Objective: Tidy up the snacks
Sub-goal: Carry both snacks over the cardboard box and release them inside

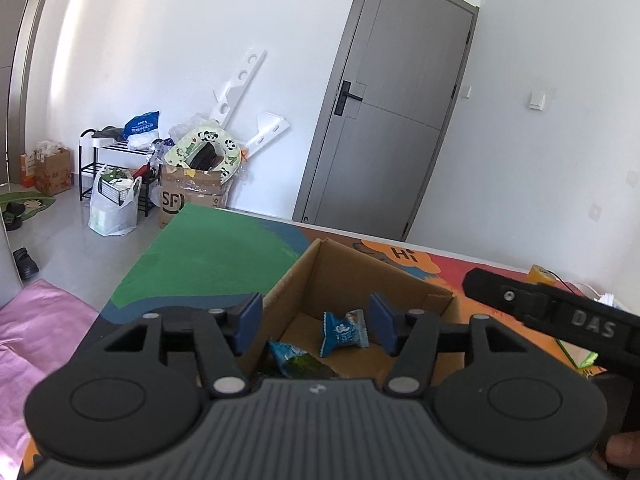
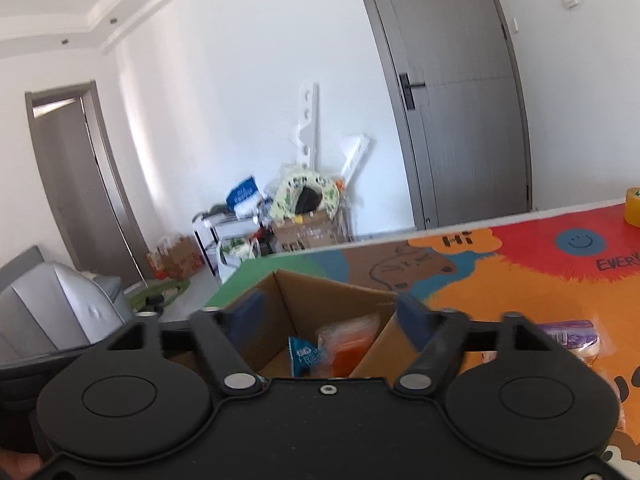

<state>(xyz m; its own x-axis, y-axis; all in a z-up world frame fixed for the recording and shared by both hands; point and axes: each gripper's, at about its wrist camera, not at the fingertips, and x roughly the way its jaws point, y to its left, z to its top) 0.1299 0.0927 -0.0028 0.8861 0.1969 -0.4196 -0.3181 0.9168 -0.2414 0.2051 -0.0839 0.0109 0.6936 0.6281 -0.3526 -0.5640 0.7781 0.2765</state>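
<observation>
An open cardboard box (image 1: 352, 276) stands on a colourful table mat. In the left wrist view it holds a blue wrapped snack (image 1: 344, 332) and a blue-green packet (image 1: 296, 362). My left gripper (image 1: 316, 324) is open and empty above the box's near edge. The right gripper's body (image 1: 560, 312) shows at the right. In the right wrist view the box (image 2: 320, 300) holds a blue snack (image 2: 306, 356) and an orange packet (image 2: 348, 344). My right gripper (image 2: 332, 320) is open and empty over the box.
A purple-and-white packet (image 2: 572, 334) lies on the mat (image 2: 520, 280) right of the box. A yellow tape roll (image 2: 633, 206) sits at the table's far right. A green packet (image 1: 580, 354) lies right of the box. Floor clutter and a grey door lie beyond.
</observation>
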